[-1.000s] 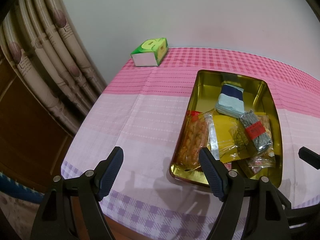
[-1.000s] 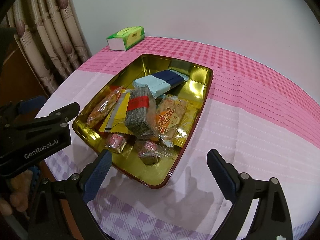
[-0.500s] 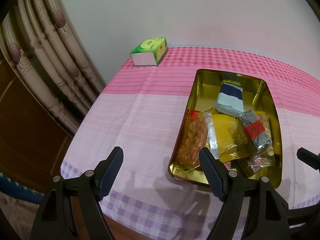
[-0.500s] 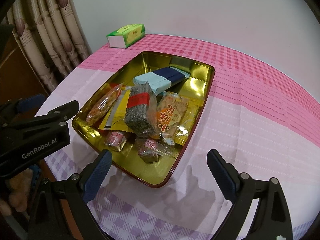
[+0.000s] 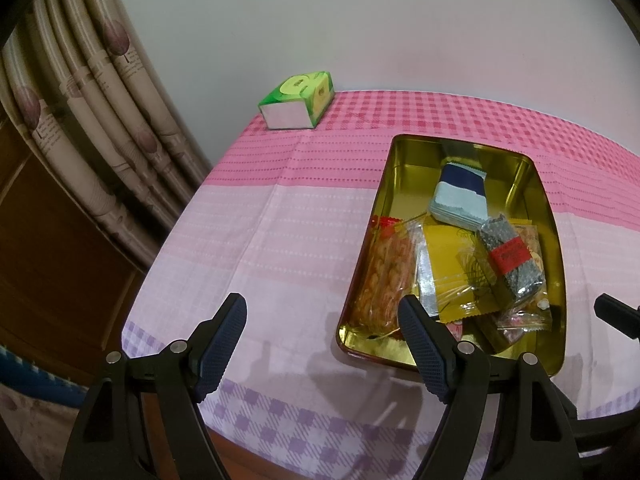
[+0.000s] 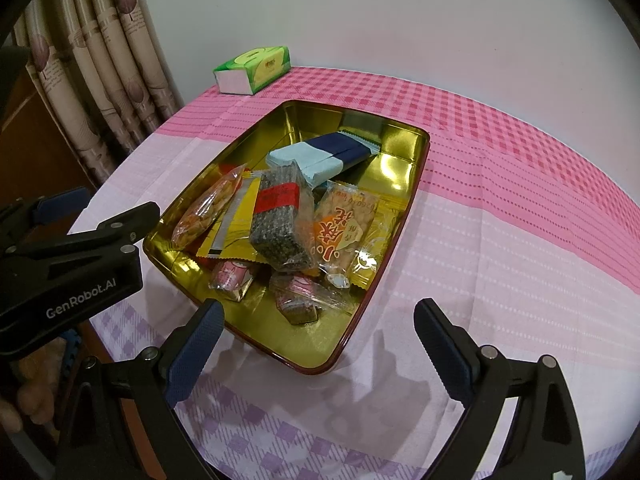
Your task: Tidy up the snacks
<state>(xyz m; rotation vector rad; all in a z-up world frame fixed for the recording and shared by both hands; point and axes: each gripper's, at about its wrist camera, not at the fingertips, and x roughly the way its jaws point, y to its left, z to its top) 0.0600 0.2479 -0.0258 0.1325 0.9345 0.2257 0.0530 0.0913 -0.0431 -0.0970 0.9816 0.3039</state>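
Note:
A gold tin tray (image 6: pixel 400 168) (image 5: pixel 404 160) sits on the pink tablecloth and holds several wrapped snacks: a blue-and-navy pack (image 6: pixel 320 156) (image 5: pixel 460 196), a dark bar with a red band (image 6: pixel 280 216) (image 5: pixel 510 262), an orange cracker bag (image 6: pixel 208 212) (image 5: pixel 386 276), a yellow packet (image 5: pixel 444 252), a rice-cracker pack (image 6: pixel 346 228) and small pink candies (image 6: pixel 232 276). My left gripper (image 5: pixel 322 320) is open and empty above the cloth at the tray's near-left corner. My right gripper (image 6: pixel 318 324) is open and empty over the tray's near edge.
A green tissue box (image 5: pixel 298 98) (image 6: pixel 254 68) stands at the table's far left corner. Curtains (image 5: pixel 100 128) and a wooden cabinet lie beyond the left table edge. The left gripper's body (image 6: pixel 68 264) shows at the left of the right wrist view.
Both grippers have drawn back slightly from the tray, which now sits a little farther off. Both stay open and empty. The snacks have not moved.

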